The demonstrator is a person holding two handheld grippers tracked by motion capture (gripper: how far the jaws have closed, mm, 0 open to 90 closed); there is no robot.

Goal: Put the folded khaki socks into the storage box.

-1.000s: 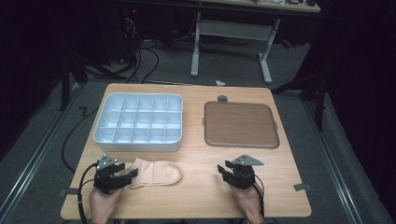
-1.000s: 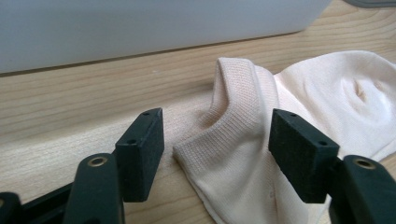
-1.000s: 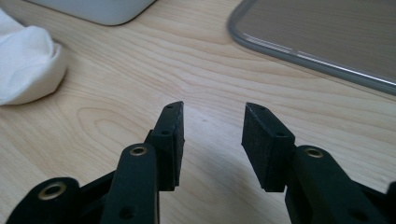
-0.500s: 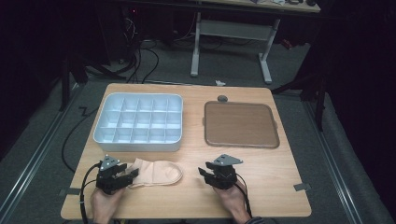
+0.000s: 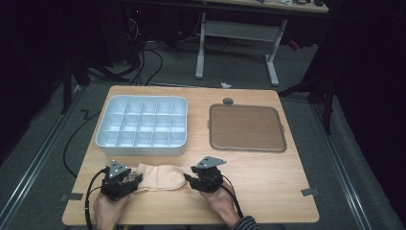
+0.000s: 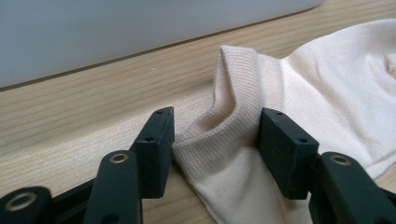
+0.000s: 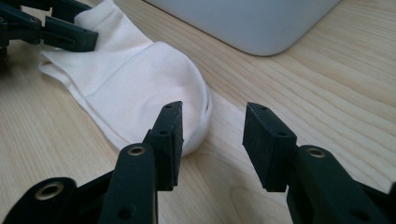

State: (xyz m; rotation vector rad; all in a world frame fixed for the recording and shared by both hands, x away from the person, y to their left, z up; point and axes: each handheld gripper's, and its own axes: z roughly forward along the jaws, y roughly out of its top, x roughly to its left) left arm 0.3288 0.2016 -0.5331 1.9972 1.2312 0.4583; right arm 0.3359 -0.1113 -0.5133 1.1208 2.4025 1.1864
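A pale peach sock (image 5: 160,176) lies flat near the table's front edge, cuff to the left and toe to the right. My left gripper (image 5: 136,179) is at the cuff. In the left gripper view its jaws have just been closing, and the pads (image 6: 156,140) press on both sides of the ribbed cuff (image 6: 224,135), which buckles up between them. My right gripper (image 5: 187,178) is open at the toe. In the right gripper view, one of its pads (image 7: 170,126) overlaps the toe (image 7: 187,93), and bare wood fills the gap between the jaws.
A white compartment tray (image 5: 141,150) stands just behind the sock, and its wall shows close in the left gripper view (image 6: 116,32). A brown flat tray (image 5: 246,127) lies at the back right, with a small grey disc (image 5: 228,101) behind it. Cables trail off the front edge.
My right gripper has slid left across the table to the sock's toe. The left gripper has stayed at the cuff and its jaws have narrowed onto it.
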